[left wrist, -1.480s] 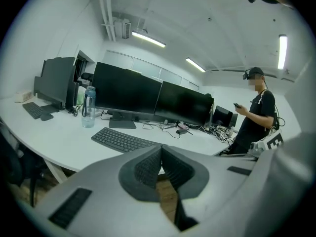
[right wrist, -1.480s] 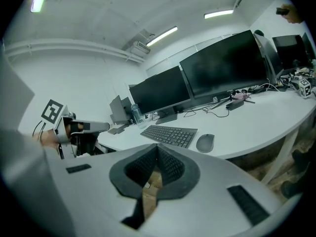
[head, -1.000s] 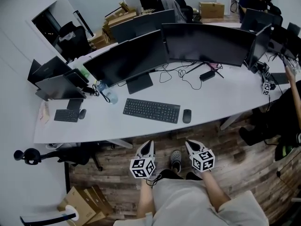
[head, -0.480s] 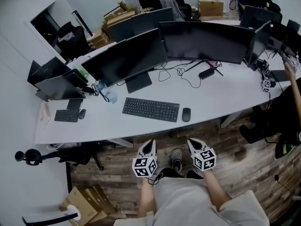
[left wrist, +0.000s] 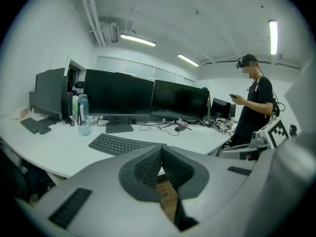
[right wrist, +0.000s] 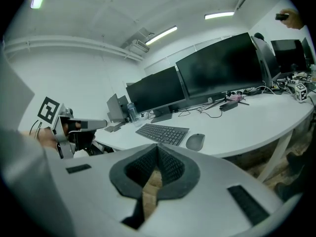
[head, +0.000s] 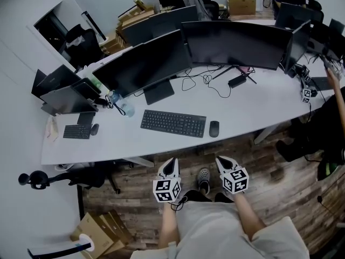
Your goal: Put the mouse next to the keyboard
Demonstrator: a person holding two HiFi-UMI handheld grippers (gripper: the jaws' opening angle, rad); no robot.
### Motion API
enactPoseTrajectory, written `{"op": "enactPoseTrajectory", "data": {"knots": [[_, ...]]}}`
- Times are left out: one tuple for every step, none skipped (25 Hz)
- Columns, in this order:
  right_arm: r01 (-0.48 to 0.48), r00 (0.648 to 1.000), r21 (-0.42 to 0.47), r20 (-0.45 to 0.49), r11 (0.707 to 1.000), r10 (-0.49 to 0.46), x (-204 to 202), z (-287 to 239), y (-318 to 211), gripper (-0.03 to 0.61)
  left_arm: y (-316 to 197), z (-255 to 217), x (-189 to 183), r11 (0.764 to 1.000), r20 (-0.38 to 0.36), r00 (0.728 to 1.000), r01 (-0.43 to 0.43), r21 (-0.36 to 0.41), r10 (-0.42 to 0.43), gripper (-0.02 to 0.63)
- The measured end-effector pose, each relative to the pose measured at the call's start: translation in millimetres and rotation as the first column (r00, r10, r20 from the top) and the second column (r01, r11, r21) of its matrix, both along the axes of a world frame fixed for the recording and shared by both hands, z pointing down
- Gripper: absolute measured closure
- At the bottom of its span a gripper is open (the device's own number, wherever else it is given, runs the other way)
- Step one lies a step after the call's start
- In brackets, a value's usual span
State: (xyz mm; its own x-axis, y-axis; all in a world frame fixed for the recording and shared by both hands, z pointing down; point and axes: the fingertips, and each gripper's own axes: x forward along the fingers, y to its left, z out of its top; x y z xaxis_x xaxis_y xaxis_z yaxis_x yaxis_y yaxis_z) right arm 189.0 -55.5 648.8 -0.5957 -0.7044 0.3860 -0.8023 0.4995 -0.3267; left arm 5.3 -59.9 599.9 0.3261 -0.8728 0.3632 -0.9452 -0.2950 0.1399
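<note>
Almost nothing has moved since the earlier frames. Only the whole view has slipped a little, as from a small nod of the head. The left gripper (left wrist: 161, 157) and the right gripper (right wrist: 157, 154) hang where they were, low before the person's waist and off the desk (head: 253, 112), at 6 o'clock from the keyboard (head: 173, 123). The mouse (head: 214, 128) has also kept its place.

Both pairs of jaws are clenched, pad against pad, with nothing between them. Only the wooden floor shows through the gap below.

The mouse lies on the desk just beside the right end of the keyboard, at 3 o'clock from it, with a narrow strip of bare desk between the two. I judge that it already lies as the task asks, and with both grippers empty and away from the desk, no move on it is under way.

As for containers, a clear bottle (head: 122, 106) stands at 9 o'clock from the keyboard, near a monitor foot. I cannot tell how full it is. An open cardboard box (head: 97, 232) lies on the floor at 7 o'clock, and its inside is not visible. A closed carton (head: 242, 7) sits far at 1 o'clock.
</note>
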Motion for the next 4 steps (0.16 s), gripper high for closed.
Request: {"op": "enactPoseTrajectory", "data": {"knots": [[0.002,1.000,-0.003,-0.004,1.000,-0.002,-0.3,1.3,0.0,0.577,-0.5,0.2,0.1,1.000,0.012,1.000,-0.001,0.004,0.001,0.592],[0.004,1.000,-0.007,-0.006,1.000,-0.004,-0.5,2.5,-0.1,0.577,-0.9,0.4,0.4,1.000,0.020,1.000,-0.002,0.006,0.002,0.592],[0.004,1.000,-0.009,-0.006,1.000,-0.004,-0.6,3.6,-0.3,0.575,-1.3,0.6,0.7,1.000,0.026,1.000,-0.004,0.006,0.004,0.592],[0.004,1.000,-0.012,-0.007,1.000,-0.004,-0.7,4.7,-0.4,0.577,-1.6,0.9,1.1,1.000,0.030,1.000,-0.005,0.006,0.005,0.592]]}}
